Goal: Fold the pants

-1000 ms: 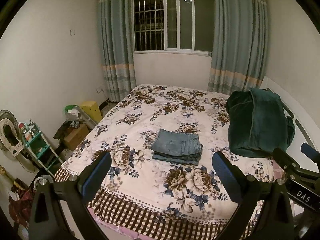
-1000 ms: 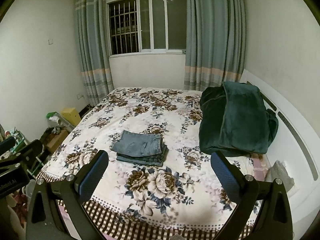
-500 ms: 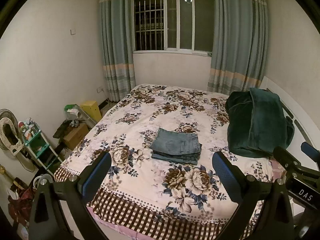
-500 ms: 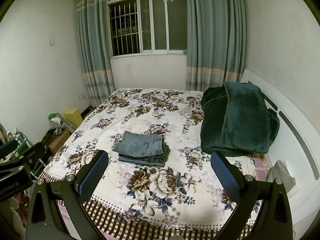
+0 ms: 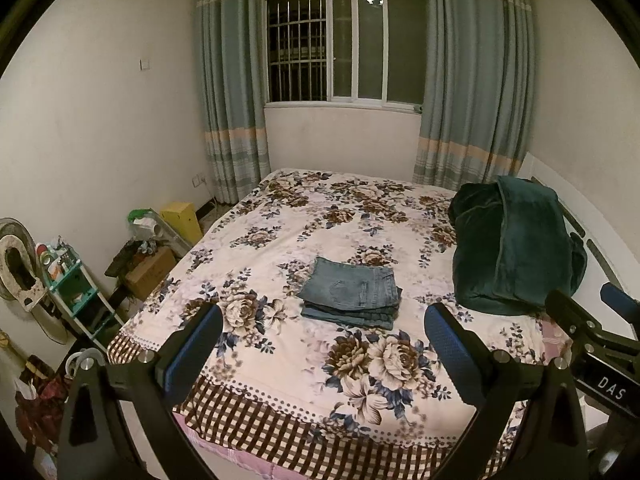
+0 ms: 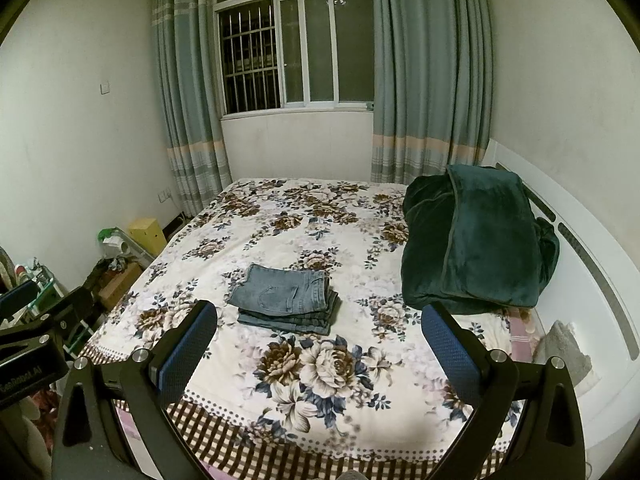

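Note:
The blue jeans (image 5: 351, 295) lie folded in a neat flat stack in the middle of the flowered bed (image 5: 280, 364); they also show in the right wrist view (image 6: 286, 298). My left gripper (image 5: 322, 338) is open and empty, held back over the foot of the bed, well short of the jeans. My right gripper (image 6: 318, 336) is open and empty too, at about the same distance. The right gripper's body shows at the right edge of the left wrist view (image 5: 592, 336).
A dark green blanket (image 5: 516, 246) is heaped at the right side of the bed against the white headboard (image 6: 592, 264). Boxes (image 5: 150, 270), a small shelf (image 5: 74, 288) and a fan (image 5: 16, 264) crowd the floor on the left. Window and curtains stand behind.
Both grippers have drawn back and risen slightly from the bed; the jeans look a little smaller and farther. The jeans have not moved.

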